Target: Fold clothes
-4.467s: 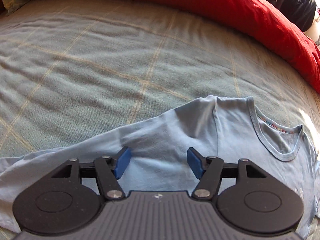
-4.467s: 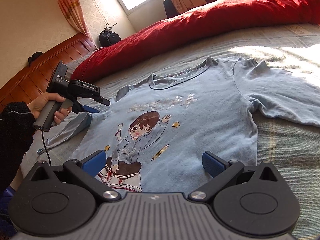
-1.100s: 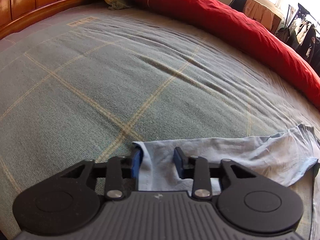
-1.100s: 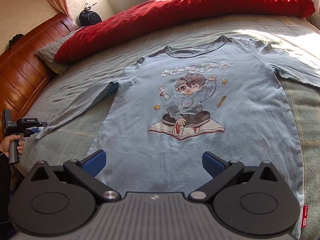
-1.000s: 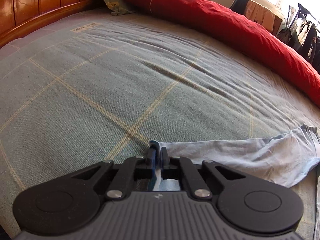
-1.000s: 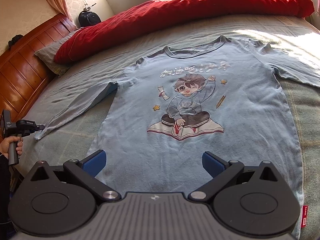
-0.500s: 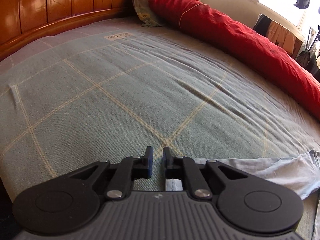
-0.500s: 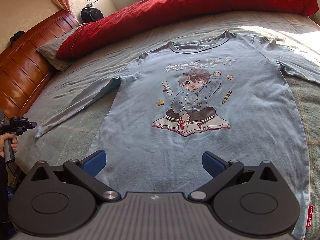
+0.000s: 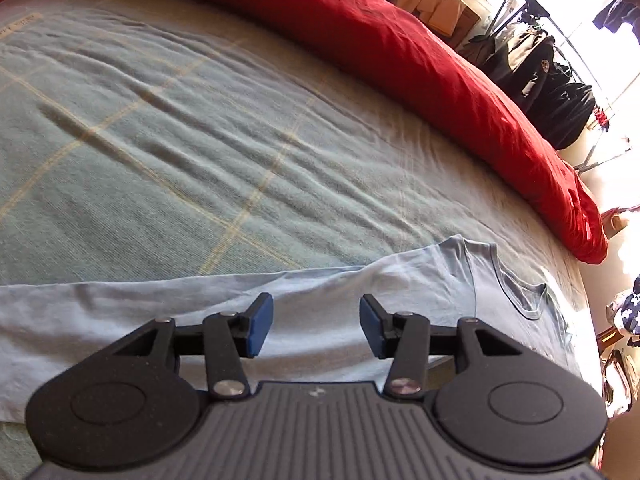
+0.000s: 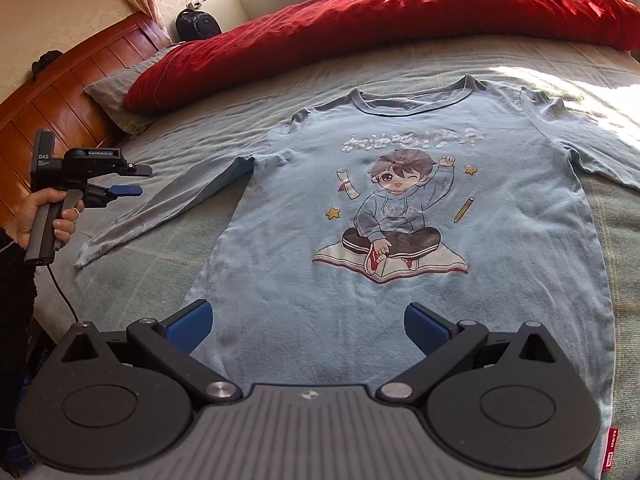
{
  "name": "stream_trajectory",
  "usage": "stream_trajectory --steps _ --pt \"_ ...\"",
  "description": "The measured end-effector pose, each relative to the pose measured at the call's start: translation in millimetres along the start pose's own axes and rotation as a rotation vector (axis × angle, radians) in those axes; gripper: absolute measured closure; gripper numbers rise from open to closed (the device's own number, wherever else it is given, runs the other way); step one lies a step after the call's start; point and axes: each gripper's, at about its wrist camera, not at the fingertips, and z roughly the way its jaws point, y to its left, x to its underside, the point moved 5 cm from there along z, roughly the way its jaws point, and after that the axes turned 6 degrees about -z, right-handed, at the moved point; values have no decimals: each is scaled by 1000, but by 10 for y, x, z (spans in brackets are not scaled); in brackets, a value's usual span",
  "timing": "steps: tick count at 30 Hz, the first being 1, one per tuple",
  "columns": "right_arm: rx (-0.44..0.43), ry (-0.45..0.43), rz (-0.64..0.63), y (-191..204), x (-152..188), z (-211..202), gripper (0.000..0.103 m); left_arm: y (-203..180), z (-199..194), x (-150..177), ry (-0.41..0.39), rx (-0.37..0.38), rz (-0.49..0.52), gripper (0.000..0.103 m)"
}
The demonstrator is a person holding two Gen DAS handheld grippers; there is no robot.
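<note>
A light blue long-sleeved shirt point(image 10: 400, 216) with a cartoon boy print lies flat, face up, on the bed. Its left sleeve point(image 10: 160, 212) stretches out toward the bed's left side. My left gripper point(image 9: 316, 324) is open and empty, hovering above that sleeve point(image 9: 160, 312); the shirt's neckline point(image 9: 516, 296) shows to the right. The left gripper also shows in the right wrist view point(image 10: 132, 180), held in a hand above the sleeve's cuff end. My right gripper point(image 10: 308, 326) is open and empty over the shirt's bottom hem.
A green plaid bedspread point(image 9: 180, 140) covers the bed. A rolled red duvet point(image 10: 380, 20) lies along the far side, with a grey pillow point(image 10: 116, 92) and a wooden headboard point(image 10: 68, 92) at the left. Dark clothes hang on a rack point(image 9: 552, 80).
My left gripper, shut on the sleeve cuff and pulling it outward a second ago, has let go, opened, and moved back over the sleeve. The sleeve lies straight. The right gripper barely moved.
</note>
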Motion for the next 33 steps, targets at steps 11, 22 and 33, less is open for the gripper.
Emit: stream_trajectory --steps 11,22,33 --pt "15 55 -58 -60 -125 176 0 38 412 -150 -9 22 -119 55" --pt "-79 17 -417 828 -970 521 0 -31 474 -5 84 55 -16 40" --pt "-135 131 -481 1122 -1336 1888 12 79 435 12 69 147 -15 38"
